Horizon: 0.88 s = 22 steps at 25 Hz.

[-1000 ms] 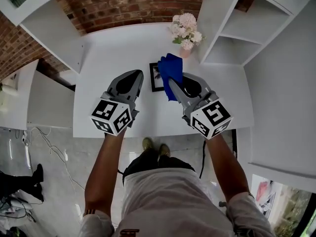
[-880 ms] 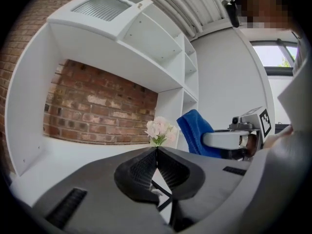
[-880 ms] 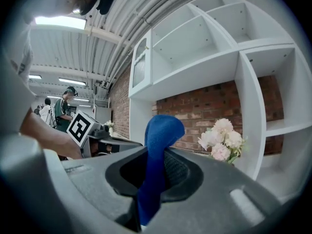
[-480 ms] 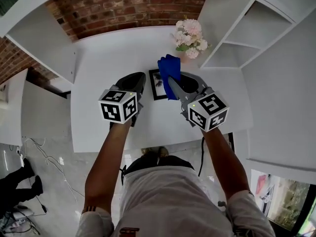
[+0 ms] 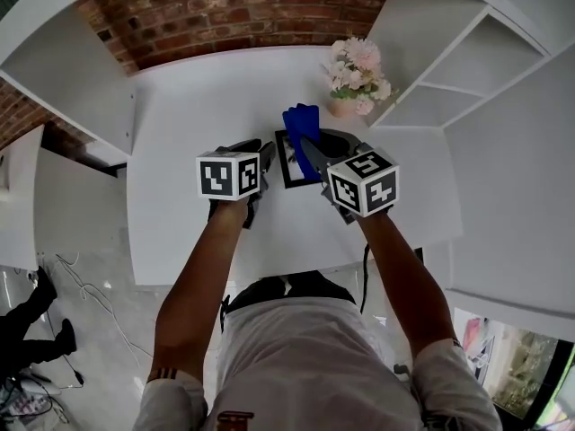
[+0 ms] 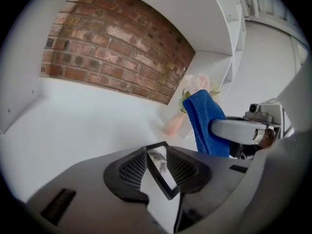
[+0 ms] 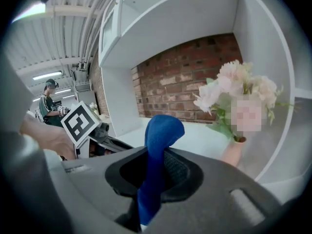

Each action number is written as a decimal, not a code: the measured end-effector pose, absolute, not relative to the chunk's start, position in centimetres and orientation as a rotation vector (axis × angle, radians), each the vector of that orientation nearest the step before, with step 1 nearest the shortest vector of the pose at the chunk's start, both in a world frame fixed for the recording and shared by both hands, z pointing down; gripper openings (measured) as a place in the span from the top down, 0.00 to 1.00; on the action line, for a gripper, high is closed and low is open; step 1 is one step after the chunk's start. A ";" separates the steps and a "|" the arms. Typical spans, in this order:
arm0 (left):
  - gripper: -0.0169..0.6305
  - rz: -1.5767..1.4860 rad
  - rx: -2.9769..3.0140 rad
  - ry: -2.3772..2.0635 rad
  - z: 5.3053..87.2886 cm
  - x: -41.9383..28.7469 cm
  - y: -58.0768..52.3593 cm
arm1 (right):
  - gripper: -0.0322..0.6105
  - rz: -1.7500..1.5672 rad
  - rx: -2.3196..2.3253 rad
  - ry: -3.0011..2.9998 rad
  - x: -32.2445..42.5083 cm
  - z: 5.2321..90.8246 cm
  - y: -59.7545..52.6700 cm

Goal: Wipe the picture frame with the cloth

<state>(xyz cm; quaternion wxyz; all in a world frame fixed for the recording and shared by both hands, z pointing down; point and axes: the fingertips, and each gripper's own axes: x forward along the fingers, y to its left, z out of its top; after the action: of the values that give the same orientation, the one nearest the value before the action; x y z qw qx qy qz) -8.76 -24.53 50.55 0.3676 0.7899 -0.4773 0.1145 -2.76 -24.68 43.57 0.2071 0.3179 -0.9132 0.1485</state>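
A small black picture frame (image 5: 288, 163) lies flat on the white table (image 5: 189, 124). My left gripper (image 5: 261, 156) is at the frame's left edge. In the left gripper view its jaws are opening, and a corner of the frame (image 6: 161, 181) shows in the gap between them; the pads do not press on it. My right gripper (image 5: 312, 153) hovers over the frame's right side, shut on a blue cloth (image 5: 302, 124) that sticks up past its tips. That cloth (image 7: 158, 147) fills the gap in the right gripper view.
A pink vase of pale flowers (image 5: 358, 77) stands just behind and to the right of the frame. White shelves (image 5: 467, 70) rise at the right and a brick wall (image 5: 225, 16) at the back. A person (image 7: 48, 104) stands far off at the left.
Both grippers have sunk toward the table and drawn in on the frame. The left one has rolled and now sits at the frame's left edge. The cloth stays in the right gripper.
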 end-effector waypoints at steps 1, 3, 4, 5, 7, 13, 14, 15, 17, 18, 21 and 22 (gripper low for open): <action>0.78 0.312 2.003 -1.220 51.2 -8.6 -24.7 | 0.86 0.428 0.870 -2.524 -2.9 44.2 -25.0; 0.76 0.351 1.954 -1.216 52.4 -8.3 -25.1 | 0.86 0.448 0.836 -2.485 -3.2 45.4 -25.7; 0.76 0.371 1.933 -1.215 53.0 -8.2 -25.3 | 0.86 0.456 0.819 -2.464 -3.3 46.0 -25.9; 0.75 0.389 1.913 -1.214 53.6 -8.1 -25.5 | 0.86 0.464 0.802 -2.444 -3.4 46.7 -26.2; 0.75 0.421 1.880 -1.214 54.5 -8.0 -25.9 | 0.86 0.482 0.773 -2.410 -3.6 47.8 -26.7; 0.74 0.519 1.818 -1.202 57.2 -7.7 -26.7 | 0.86 0.554 0.724 -2.284 -3.5 51.2 -28.2; 0.73 0.532 1.811 -1.196 57.5 -7.7 -26.8 | 0.86 0.566 0.711 -2.265 -3.6 51.8 -28.3; 0.73 0.544 1.805 -1.190 57.8 -7.6 -26.9 | 0.86 0.577 0.698 -2.248 -3.7 52.3 -28.4; 0.73 0.566 1.796 -1.178 58.4 -7.5 -27.0 | 0.86 0.595 0.672 -2.215 -4.0 53.2 -28.5; 0.72 0.577 1.794 -1.173 58.6 -7.4 -27.1 | 0.86 0.601 0.661 -2.199 -4.1 53.6 -28.5; 0.72 0.613 1.790 -1.161 59.2 -7.1 -27.1 | 0.86 0.610 0.641 -2.152 -4.4 54.9 -28.7; 0.72 0.624 1.789 -1.157 59.4 -7.0 -27.1 | 0.86 0.611 0.637 -2.138 -4.5 55.3 -28.7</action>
<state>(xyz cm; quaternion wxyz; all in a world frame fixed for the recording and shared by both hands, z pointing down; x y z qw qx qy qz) -7.03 -27.13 59.36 0.4445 0.7218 -0.4669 0.2518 -4.52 -28.73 55.33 0.4026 0.2520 -0.8461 0.2420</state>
